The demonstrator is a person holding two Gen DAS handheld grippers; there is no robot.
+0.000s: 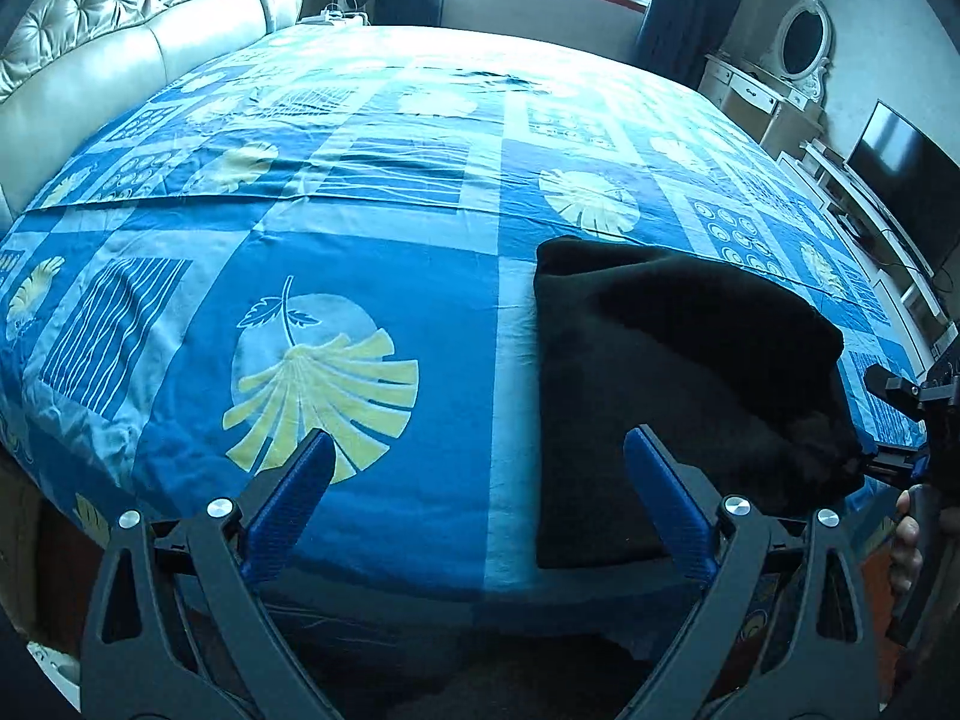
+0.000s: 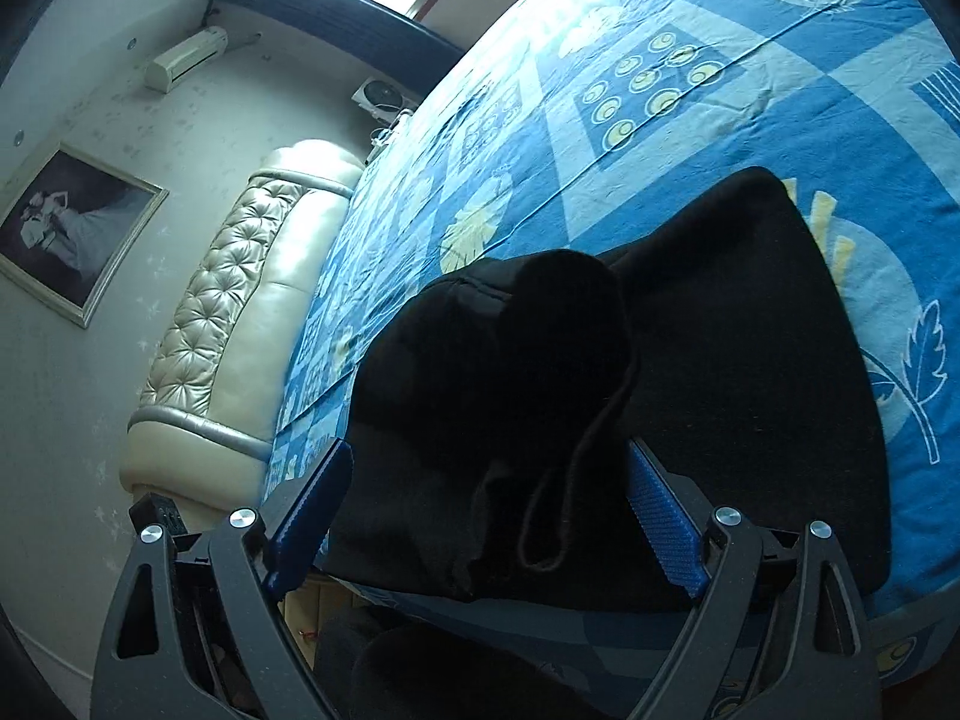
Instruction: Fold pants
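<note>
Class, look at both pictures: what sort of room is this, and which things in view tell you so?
Most likely a home bedroom. A large bed with a blue patterned sheet fills the view, a padded headboard stands at one side, and a dressing table with an oval mirror stands by the wall.

Broad open stretch of patterned bedspread [image 1: 372, 228] left of folded black pants [image 1: 678, 372]; padded headboard [image 1: 120, 60] walling the far left, right gripper [image 1: 900, 420] crowding the pants' right edge.

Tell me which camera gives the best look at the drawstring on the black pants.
The right wrist view: the drawstring hangs in a loop over the black pants, close to the lens. The left wrist view shows the pants only as a dark folded bundle, with no cord visible.
</note>
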